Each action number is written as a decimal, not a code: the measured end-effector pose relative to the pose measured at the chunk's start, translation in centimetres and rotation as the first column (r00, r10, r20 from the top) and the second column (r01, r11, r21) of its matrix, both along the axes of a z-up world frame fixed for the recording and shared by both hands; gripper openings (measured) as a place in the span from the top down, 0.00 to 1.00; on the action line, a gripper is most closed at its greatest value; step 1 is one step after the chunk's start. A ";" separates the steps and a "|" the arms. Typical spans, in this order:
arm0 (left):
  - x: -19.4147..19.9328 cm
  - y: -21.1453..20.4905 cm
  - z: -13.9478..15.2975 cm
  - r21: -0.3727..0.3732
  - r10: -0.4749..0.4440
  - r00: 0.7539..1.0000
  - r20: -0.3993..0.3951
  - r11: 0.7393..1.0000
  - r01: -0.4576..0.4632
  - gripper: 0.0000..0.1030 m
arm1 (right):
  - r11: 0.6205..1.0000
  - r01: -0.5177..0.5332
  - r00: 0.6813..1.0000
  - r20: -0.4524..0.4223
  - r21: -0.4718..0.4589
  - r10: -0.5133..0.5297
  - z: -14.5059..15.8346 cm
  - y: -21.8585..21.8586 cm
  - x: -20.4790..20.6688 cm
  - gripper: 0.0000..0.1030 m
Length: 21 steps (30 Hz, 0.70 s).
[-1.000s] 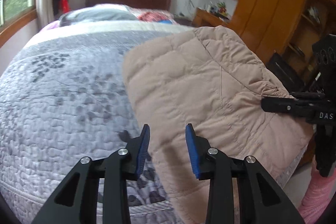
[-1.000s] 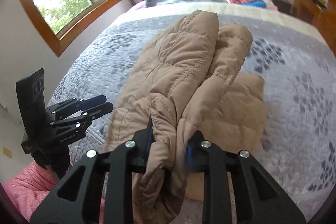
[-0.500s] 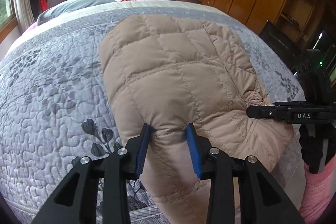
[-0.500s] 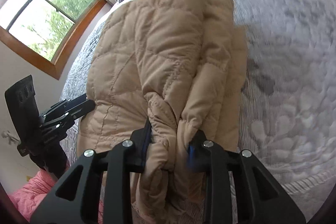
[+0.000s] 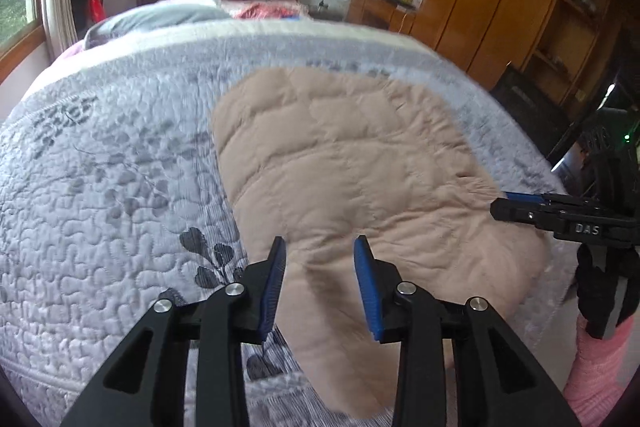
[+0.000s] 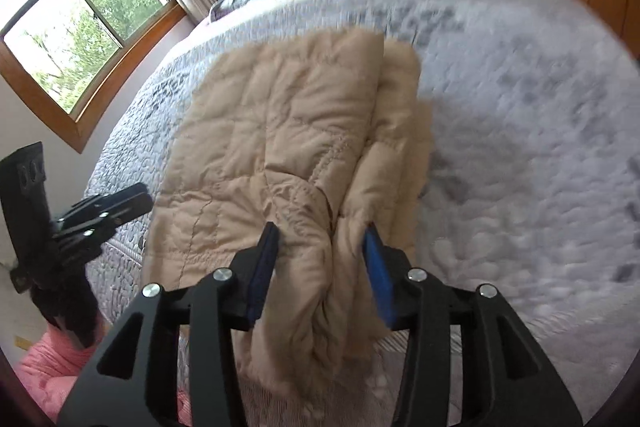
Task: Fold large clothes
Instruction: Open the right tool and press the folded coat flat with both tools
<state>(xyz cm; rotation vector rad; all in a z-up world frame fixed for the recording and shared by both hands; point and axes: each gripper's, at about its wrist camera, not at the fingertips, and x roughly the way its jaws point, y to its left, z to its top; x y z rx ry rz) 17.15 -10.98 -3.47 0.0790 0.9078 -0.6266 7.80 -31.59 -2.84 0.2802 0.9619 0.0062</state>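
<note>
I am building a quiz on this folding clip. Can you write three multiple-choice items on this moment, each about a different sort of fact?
1. Where does the beige quilted jacket lie?
A. On the floor
B. On the grey patterned bedspread
C. On a chair

2. What colour are the pads of the left gripper?
A. Blue
B. Red
C. White

3. How do the jaws of the right gripper stand?
A. Clamped tight on the jacket
B. Apart, with jacket folds between them
C. Nowhere near the jacket

Answers: B, the jacket rests flat on the bedspread; A, both pads show blue; B, its jaws have just been opening and a gap shows beside the bunched fabric.
</note>
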 end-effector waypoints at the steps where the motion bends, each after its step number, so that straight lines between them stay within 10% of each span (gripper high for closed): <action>1: -0.4 0.2 0.4 -0.009 -0.002 1.000 0.006 1.000 0.002 0.66 | 0.999 0.008 1.000 0.019 -0.043 -0.007 0.7 0.4 -0.5 0.57; 8: -3.8 -0.9 -0.1 -0.036 -0.087 0.996 -0.022 0.996 0.086 0.68 | 0.986 -0.131 0.991 0.019 -0.100 0.134 0.5 4.4 -2.1 0.67; 21: -3.2 -2.1 -4.6 0.018 -0.091 0.993 -0.077 0.996 0.093 0.74 | 0.996 -0.082 0.994 -0.078 -0.047 0.078 -6.5 2.4 -1.9 0.82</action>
